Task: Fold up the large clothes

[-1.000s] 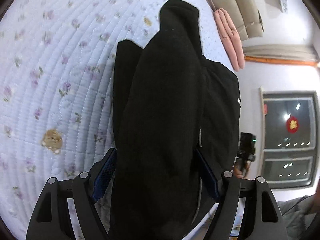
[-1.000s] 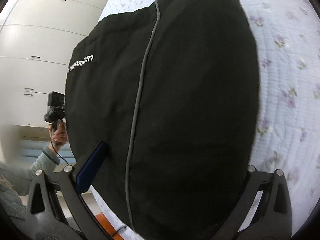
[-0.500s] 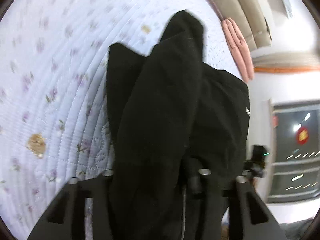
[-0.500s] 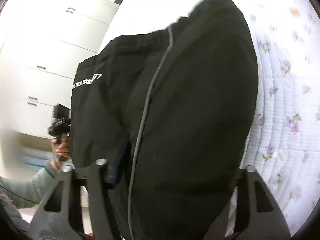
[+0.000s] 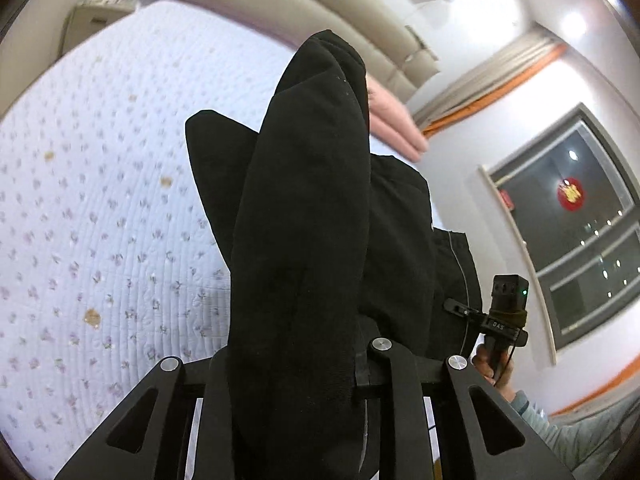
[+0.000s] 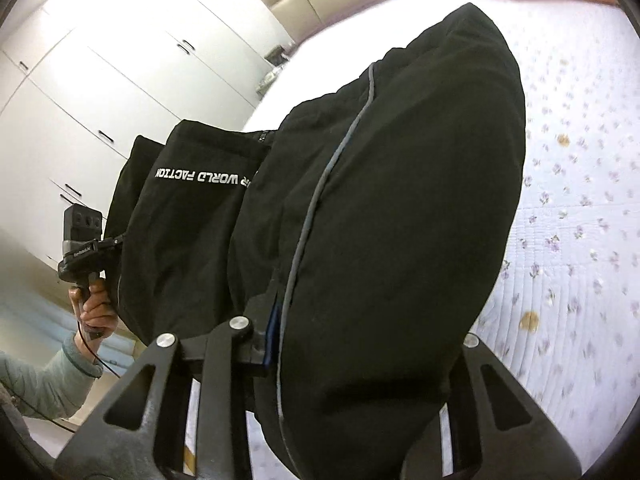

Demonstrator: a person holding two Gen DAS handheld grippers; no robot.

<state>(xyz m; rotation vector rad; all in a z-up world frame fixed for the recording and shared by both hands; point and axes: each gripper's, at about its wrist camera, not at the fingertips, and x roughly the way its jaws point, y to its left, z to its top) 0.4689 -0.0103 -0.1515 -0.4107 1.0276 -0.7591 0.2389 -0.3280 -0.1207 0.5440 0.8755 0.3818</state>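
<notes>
Spread wide below: quilted floral bedspread (image 5: 100,208), bare toward its far edge by the beige headboard (image 5: 304,8). Raised clear above it, black trousers (image 5: 304,220), bunched and draped back over both tools. Clenched on a thick fold of them, left gripper (image 5: 296,364), tilted up toward the headboard. Likewise clamped on the piped fold, right gripper (image 6: 360,344), beside the white wardrobe (image 6: 100,92). Folded pink cloth (image 5: 394,128) at the bed's edge.
</notes>
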